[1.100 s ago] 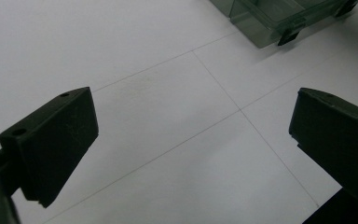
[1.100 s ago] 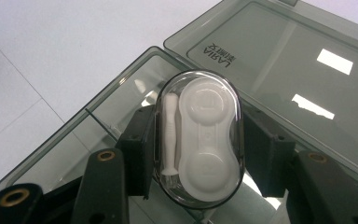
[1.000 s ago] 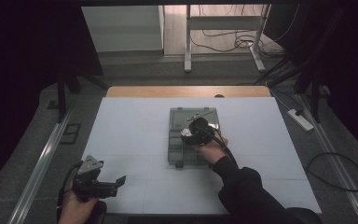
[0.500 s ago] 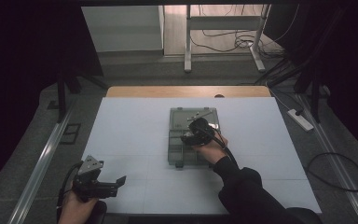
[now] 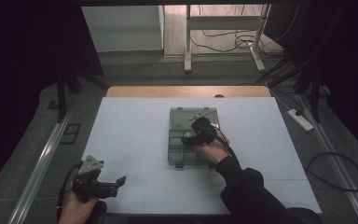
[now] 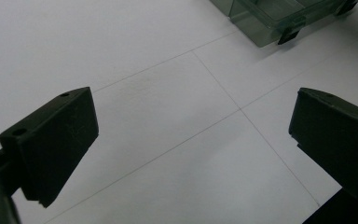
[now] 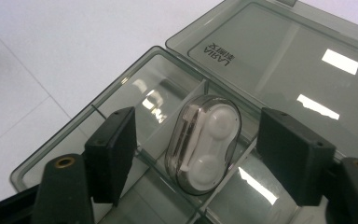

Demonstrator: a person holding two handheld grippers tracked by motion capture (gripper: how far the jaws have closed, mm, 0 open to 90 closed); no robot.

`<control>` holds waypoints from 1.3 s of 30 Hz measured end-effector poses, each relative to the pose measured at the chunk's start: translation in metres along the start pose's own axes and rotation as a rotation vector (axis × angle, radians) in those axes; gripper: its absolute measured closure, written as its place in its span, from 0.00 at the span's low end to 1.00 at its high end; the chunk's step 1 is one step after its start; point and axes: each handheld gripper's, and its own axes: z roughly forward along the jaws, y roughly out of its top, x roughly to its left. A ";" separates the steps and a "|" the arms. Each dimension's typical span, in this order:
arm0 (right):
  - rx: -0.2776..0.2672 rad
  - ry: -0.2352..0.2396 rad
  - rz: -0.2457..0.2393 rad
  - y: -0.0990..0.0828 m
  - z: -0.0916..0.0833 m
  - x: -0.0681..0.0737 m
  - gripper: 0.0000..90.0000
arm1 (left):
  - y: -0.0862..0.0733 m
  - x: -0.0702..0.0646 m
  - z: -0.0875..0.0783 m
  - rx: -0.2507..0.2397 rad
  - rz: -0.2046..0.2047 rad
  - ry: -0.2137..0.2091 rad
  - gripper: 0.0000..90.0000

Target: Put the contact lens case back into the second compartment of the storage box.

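White sheeting with faint grid lines covered the surface (image 5: 135, 135); beyond its far wooden edge lay grey floor, cables and a desk frame (image 5: 223, 32) (the room dark at both sides). Mid-surface sat a smoky compartment box (image 5: 182, 140), lid open. The right gripper (image 7: 196, 154), jaws just parting, straddled a clear oval case (image 7: 204, 142) untouched. The left gripper (image 5: 114, 183) hung released near-left.

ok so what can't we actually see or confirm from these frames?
- Organizer box, high view: the right gripper and hand cover its middle; the small clear case isn't discernible there.
- Box, right gripper view: near compartments cut off by the bottom edge.
- Box, left gripper view: just a corner.
- Left gripper: open, holds nothing.
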 end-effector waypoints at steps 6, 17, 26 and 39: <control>0.017 0.029 -0.010 -0.001 -0.006 0.001 0.25 | 0.000 0.000 0.000 0.000 0.001 0.001 0.01; 0.072 0.030 -0.097 -0.007 -0.015 0.009 0.16 | 0.000 0.000 0.000 -0.001 -0.001 -0.001 0.01; 0.087 0.062 -0.083 -0.015 -0.020 0.005 0.08 | 0.000 0.000 0.000 -0.003 0.000 -0.003 0.01; 0.081 0.083 -0.117 -0.024 -0.034 0.007 0.03 | 0.000 0.000 0.000 -0.003 -0.001 -0.003 0.01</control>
